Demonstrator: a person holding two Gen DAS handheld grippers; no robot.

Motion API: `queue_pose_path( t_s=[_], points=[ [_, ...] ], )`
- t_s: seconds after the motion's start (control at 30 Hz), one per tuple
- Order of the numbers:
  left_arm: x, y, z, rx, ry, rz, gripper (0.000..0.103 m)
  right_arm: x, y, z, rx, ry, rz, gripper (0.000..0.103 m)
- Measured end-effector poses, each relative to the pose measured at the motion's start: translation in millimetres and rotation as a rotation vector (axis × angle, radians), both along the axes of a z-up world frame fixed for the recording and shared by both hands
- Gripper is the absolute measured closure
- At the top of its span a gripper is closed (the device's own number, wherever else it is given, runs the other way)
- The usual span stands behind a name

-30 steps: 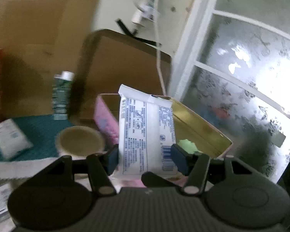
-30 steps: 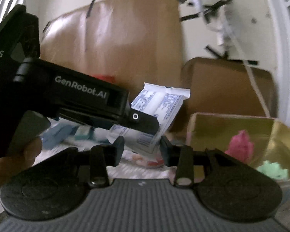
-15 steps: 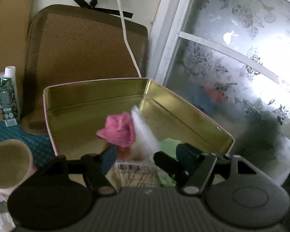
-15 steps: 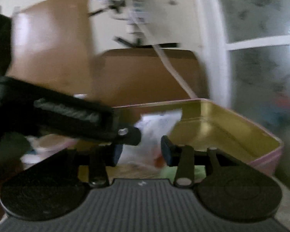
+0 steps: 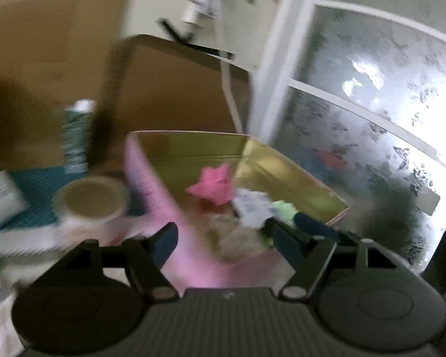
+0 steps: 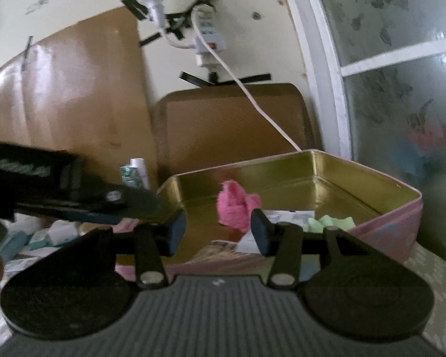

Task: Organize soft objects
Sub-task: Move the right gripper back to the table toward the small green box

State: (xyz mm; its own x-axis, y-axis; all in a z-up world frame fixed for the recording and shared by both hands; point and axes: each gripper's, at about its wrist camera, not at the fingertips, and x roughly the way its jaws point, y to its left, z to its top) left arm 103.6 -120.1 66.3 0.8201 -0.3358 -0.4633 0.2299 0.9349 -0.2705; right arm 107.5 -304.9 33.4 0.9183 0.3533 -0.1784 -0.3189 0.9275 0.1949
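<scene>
Ahead of the left gripper [image 5: 232, 232], whose jaws have just been opening and are seen apart and empty, the white packet [image 5: 251, 205] is seen inside the tin [image 5: 294, 172]. From the right view, the right gripper [image 6: 218, 232] is likewise parted with nothing between its 2 jaws; the packet lies just beyond its right jaw, nearer this hand.

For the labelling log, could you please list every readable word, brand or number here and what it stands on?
None can be read.
White lettering on the black left gripper: blurred.
Print on the white packet in the pink-and-gold tin: too small.
Green-and-white carton: blurred.
</scene>
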Motion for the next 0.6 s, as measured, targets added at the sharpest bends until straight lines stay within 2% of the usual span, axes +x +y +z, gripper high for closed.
queue_pose_path(
  t_s=[0.17,0.3,0.4,0.47,0.53,0.6],
  points=[
    [-56.1,75.1,-22.1,0.024,0.052,0.196,0.029,-20.9,32.0,4.8,-0.030,-0.015,0.094,0.052],
    [-90.0,137.7,-46.5,0.100,0.116,0.414,0.029,-29.4,75.4,9.1,-0.087,-0.016,0.223,0.052],
    [-107.9,172.1,-59.1,0.125,0.128,0.512,0.029,-26.9,111.7,13.1,-0.115,0.007,0.341,0.052],
    [-113.9,189.4,-65.1,0.104,0.131,0.552,0.029,-23.0,137.1,16.5,-0.143,0.012,0.415,0.052],
    [-118.7,205.1,-63.6,0.008,0.095,0.543,0.024,-15.8,164.5,19.3,-0.178,0.017,0.479,0.052],
    [-117.7,207.6,-64.7,0.000,0.089,0.547,0.023,-4.9,193.3,20.0,-0.206,0.045,0.542,0.052]
  ],
)
